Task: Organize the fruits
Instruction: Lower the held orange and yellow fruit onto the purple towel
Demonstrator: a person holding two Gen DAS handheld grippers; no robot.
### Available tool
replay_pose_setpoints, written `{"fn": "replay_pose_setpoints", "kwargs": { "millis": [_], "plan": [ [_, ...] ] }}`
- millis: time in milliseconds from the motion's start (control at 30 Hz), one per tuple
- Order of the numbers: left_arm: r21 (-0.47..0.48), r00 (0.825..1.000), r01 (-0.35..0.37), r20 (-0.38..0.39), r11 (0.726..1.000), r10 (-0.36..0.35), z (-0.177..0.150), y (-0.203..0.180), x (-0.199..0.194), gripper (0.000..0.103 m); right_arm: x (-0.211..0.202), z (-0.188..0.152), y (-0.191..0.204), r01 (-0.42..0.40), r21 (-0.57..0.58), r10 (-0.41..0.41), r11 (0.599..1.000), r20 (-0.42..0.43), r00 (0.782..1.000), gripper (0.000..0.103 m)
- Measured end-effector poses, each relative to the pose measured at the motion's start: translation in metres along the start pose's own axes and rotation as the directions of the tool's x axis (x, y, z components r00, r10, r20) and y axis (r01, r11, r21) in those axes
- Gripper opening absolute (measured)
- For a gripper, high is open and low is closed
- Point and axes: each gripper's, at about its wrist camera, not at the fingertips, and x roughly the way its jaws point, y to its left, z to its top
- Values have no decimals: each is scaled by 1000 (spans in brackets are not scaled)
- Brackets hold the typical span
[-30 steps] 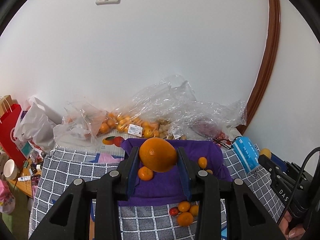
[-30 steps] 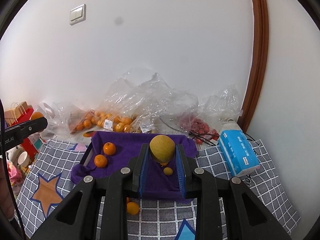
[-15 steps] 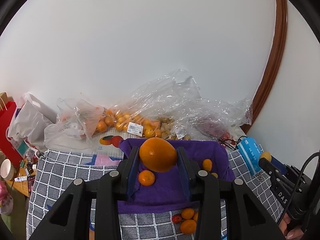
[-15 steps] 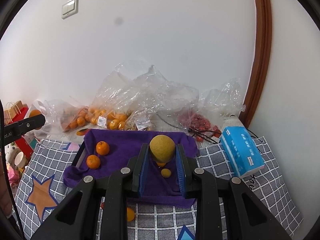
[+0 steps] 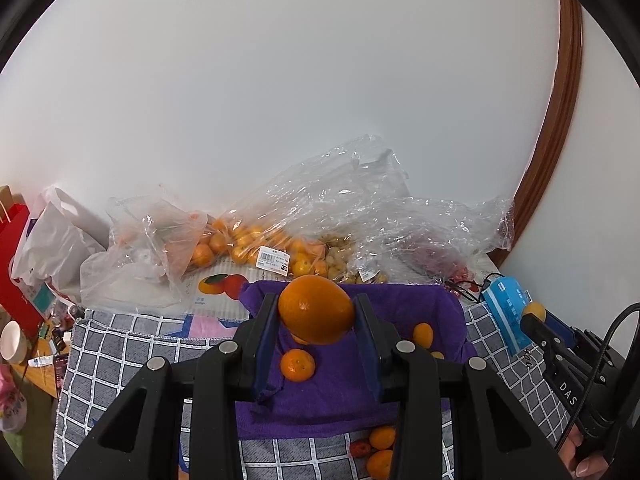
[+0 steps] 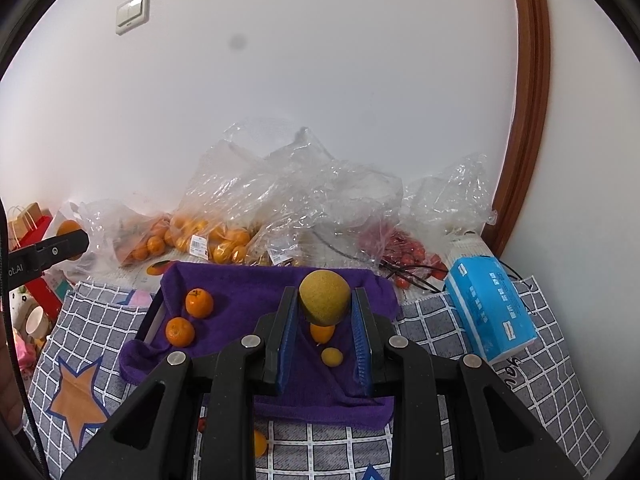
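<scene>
Over the purple cloth [image 5: 332, 396], left tool [image 5: 316, 312] grips an orange [image 5: 316, 309]; right tool [image 6: 324, 300] grips a yellow-green fruit [image 6: 325, 297]. Step: carrying both to the tray w/ small oranges. Next, prob. lower onto cloth, then release w/o rolling.

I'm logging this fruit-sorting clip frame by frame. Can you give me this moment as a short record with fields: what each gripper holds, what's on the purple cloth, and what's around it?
left gripper: shut on a large orange
right gripper: shut on a yellow-green round fruit
purple cloth: two mandarins at its left, two small yellow-orange fruits under the right gripper
checked mat: loose small fruits by the cloth's near edge
behind cloth: clear plastic bags of fruit against the wall
right of cloth: blue tissue pack
</scene>
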Motion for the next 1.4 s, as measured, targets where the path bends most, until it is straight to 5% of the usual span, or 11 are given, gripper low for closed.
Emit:
{"fn": "replay_pose_setpoints", "kwargs": {
  "millis": [600,1400],
  "plan": [
    [-5,999,4,-34,1000,-4,1,7,27,35,23,-2,-11,14,3,-14,1000,-24,1000,26],
    [-23,981,-22,-193,999,17,-30,18,102,35,102,-57,-25,7,45,4,999,-231,973,26]
  ]
}}
